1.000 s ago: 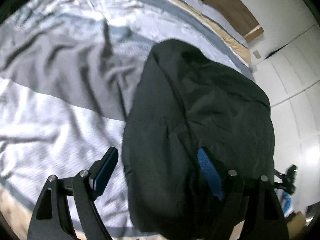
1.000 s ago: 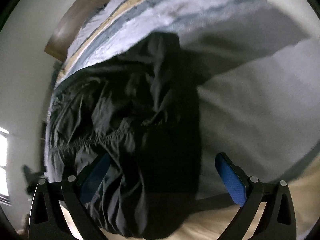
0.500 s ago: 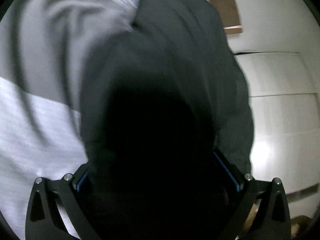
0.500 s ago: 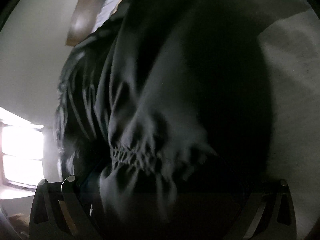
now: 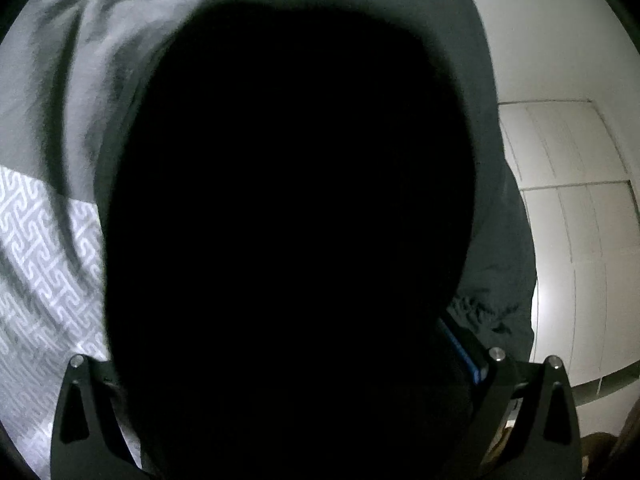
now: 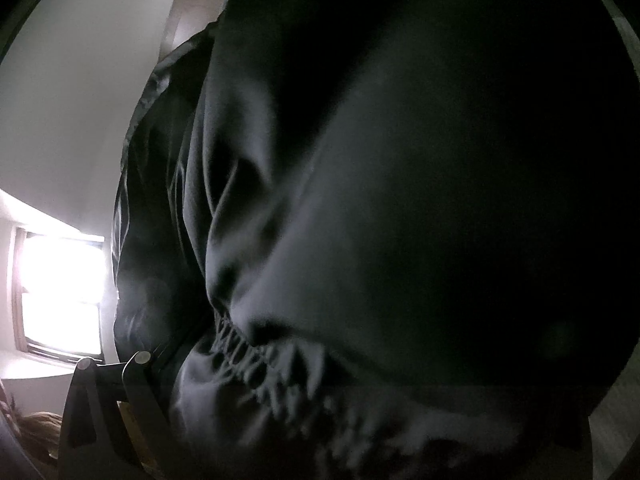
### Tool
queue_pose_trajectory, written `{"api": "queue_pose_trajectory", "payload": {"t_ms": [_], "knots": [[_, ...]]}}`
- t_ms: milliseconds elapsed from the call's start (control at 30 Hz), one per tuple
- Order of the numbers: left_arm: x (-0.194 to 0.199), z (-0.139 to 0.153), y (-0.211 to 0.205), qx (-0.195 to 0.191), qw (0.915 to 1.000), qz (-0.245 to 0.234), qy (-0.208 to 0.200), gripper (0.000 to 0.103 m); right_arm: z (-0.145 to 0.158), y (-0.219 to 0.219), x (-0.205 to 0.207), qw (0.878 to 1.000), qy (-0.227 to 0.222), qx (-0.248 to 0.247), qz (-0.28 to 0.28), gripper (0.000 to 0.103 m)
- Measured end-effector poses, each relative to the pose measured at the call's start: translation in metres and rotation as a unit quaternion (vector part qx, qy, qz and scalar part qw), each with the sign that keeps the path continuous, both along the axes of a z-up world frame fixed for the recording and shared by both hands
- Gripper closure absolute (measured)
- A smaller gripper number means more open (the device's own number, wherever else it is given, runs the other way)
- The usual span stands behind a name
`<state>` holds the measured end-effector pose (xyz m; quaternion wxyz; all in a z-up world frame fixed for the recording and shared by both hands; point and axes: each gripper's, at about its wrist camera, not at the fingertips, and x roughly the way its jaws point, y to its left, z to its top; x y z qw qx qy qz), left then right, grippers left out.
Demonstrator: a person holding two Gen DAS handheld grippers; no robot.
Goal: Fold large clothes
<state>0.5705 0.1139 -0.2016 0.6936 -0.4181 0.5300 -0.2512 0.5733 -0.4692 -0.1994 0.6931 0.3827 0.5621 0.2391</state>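
Observation:
A large black garment [image 5: 480, 160] fills most of the left wrist view and lies bunched between the wide-apart fingers of my left gripper [image 5: 276, 344]. Only the right finger's blue pad [image 5: 460, 344] shows; the left pad is buried in cloth. In the right wrist view the same black garment [image 6: 360, 220] covers nearly everything, with a gathered elastic hem [image 6: 260, 360] close to the lens. My right gripper [image 6: 320, 368] stands open around the fabric. Its left finger [image 6: 136, 392] is visible and its right finger is hidden under the cloth.
A grey and white patterned bedspread [image 5: 48, 248] lies at the left under the garment. White cupboard doors [image 5: 580, 208] stand at the right. A bright window [image 6: 60, 292], a white wall [image 6: 80, 80] and a brown headboard [image 6: 192, 8] show past the cloth.
Both grippers have pushed into the black garment, which now blocks almost all of each view. The left gripper's fingers have spread wider than a second ago.

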Motion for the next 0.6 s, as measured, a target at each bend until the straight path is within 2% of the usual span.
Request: {"api": "queue_pose_trajectory", "payload": {"t_ms": [67,100,133,167,200,233,333,433,600], "knots": [[-0.004,0.002,-0.002,0.006,0.9999,0.009,-0.011,0.001,-0.001,0.004,0.002,1.0,-0.009,0.007,0.007,0.0],[-0.007,0.005,-0.004,0.011,0.9996,0.016,-0.018,0.007,-0.002,0.005,0.003,1.0,-0.013,0.015,0.006,0.0],[-0.01,0.008,-0.005,0.01,0.9994,0.022,-0.025,0.024,-0.001,0.007,0.003,1.0,-0.014,0.017,0.004,0.002],[-0.013,0.011,-0.008,0.001,0.9991,0.026,-0.033,0.035,0.0,0.009,0.004,1.0,-0.018,0.02,0.003,0.006],[-0.017,0.015,-0.013,-0.003,0.9988,0.027,-0.041,0.05,0.004,0.013,0.004,0.999,-0.027,0.032,0.004,0.021],[-0.019,0.018,-0.016,0.001,0.9984,0.027,-0.049,0.059,0.005,0.014,0.004,0.998,-0.031,0.046,0.002,0.032],[-0.025,0.031,-0.025,0.015,0.9968,0.027,-0.073,0.069,0.011,0.025,0.004,0.997,-0.049,0.066,0.002,0.045],[-0.031,0.034,-0.028,0.024,0.9951,0.033,-0.09,0.071,0.019,0.031,0.004,0.996,-0.071,0.061,0.006,0.054],[-0.043,0.035,-0.028,0.02,0.9909,0.041,-0.127,0.075,0.026,0.039,0.0,0.992,-0.113,0.049,0.011,0.061]]}}
